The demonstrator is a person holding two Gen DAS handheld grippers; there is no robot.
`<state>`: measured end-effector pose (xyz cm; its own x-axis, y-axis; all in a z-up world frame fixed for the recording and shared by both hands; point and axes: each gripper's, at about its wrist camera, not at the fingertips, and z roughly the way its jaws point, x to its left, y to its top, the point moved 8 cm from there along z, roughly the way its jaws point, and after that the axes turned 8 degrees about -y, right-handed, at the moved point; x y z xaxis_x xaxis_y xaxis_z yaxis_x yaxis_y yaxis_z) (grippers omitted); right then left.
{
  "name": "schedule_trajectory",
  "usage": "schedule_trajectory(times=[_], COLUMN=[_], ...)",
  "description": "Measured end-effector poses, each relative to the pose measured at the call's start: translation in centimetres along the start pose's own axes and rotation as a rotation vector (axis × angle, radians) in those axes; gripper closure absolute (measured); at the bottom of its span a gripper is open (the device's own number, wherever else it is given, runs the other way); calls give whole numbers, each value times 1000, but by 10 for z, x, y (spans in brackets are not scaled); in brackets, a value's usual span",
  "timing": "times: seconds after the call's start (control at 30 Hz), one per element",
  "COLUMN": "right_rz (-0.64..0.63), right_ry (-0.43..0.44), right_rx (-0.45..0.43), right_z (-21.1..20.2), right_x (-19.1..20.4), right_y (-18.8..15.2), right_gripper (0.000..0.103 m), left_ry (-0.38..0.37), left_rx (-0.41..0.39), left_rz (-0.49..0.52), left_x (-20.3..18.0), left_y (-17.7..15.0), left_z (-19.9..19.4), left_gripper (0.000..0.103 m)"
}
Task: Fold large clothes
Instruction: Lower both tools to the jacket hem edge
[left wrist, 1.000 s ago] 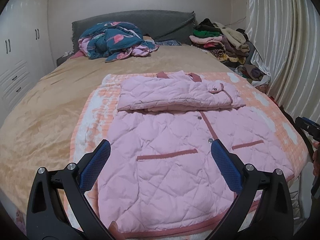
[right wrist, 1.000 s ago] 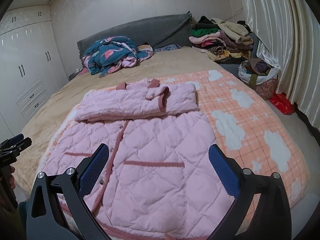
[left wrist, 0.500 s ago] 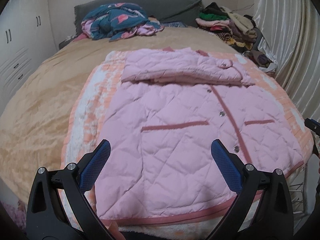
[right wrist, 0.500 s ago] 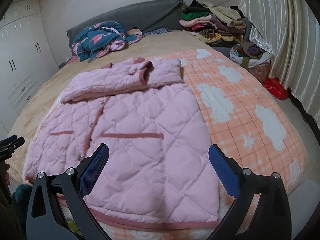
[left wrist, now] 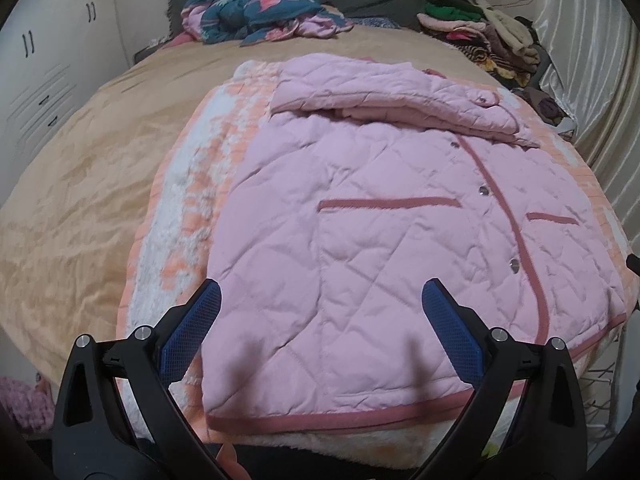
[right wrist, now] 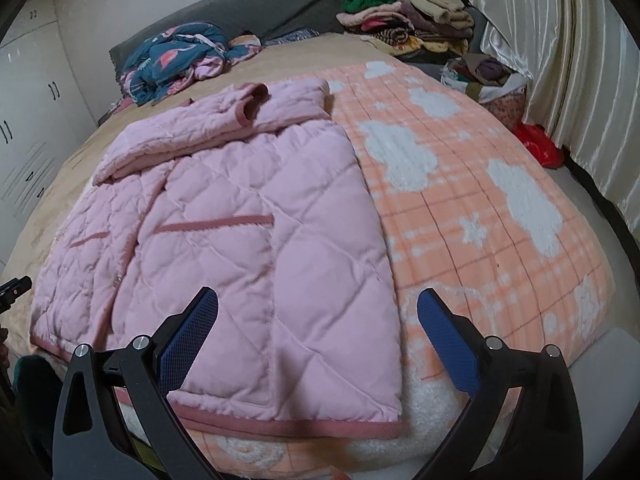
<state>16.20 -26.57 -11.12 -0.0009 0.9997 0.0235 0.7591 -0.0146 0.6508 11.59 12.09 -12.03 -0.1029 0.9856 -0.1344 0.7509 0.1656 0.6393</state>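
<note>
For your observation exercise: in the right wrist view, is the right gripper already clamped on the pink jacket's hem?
No. The right gripper stands wide open above the pink jacket, its blue pads apart and holding nothing.

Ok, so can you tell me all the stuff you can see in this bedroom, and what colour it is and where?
Quilted pink jacket: one, pale pink with darker pink trim, spread flat on the blanket, sleeves folded across its top.
Fleece cloud-pattern blanket: one, orange and white, under the jacket.
Tan bedspread: one, covering the bed.
Grey padded headboard: one, at the far end.
Crumpled teal flamingo-print bedding: one heap, teal and pink, by the headboard.
Pile of mixed clothes: one, many colours, far right corner.
Red plastic bag: one, on the floor by the curtain.
Shiny cream curtain: right side.
White wardrobe: left wall.
Left gripper: black with blue pads, open, above the jacket hem.
Right gripper: same, open, near the jacket's right corner.
</note>
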Motion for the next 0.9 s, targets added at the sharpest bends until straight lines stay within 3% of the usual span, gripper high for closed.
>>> schedule_trajectory(times=[0.3, 0.43, 0.57, 0.9], right_rz=[11, 11, 14, 4], right_ry=[5, 15, 24, 70], right_rx=[69, 97, 122, 189], right_z=[15, 20, 24, 31], right_x=[-16, -20, -23, -18], right_y=[-22, -31, -41, -62], right_gripper=[4, 4, 4, 4], left_ry=[18, -69, -107, -235], left_rx=[35, 69, 106, 188], left_rz=[-89, -186, -264, -339], left_x=[35, 50, 63, 57], left_y=[-17, -28, -39, -48], left_z=[4, 9, 18, 39], left_gripper=[9, 9, 9, 9])
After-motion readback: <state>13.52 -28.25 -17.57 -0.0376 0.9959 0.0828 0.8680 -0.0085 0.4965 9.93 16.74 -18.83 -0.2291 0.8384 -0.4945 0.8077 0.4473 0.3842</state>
